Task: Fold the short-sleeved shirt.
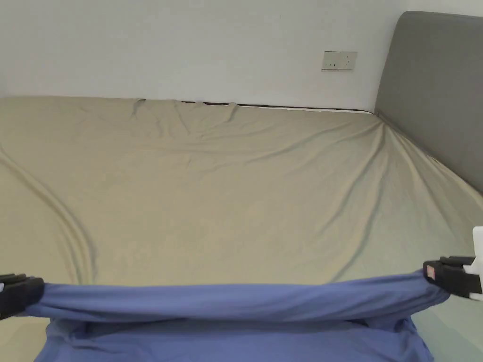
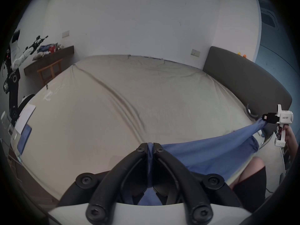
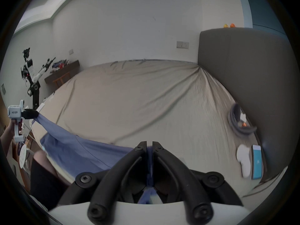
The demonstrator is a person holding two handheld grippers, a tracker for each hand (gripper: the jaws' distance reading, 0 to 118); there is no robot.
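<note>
Blue short-sleeved shirt hangs taut over the near edge of the bed, each end pinched in a closed claw, left and right, apparently for laying flat.

Bedroom with a wide bed against pale walls

A bed under a creased beige sheet runs back to a plain white wall, where a wall socket sits near a grey padded headboard on the right. In the left gripper view a dark wooden shelf piled with small clutter hangs on the far left wall above a wooden stool, beside a black-and-white robot arm on a stand. Two small orange and yellow things rest on top of the headboard. Light is soft and even.
</note>
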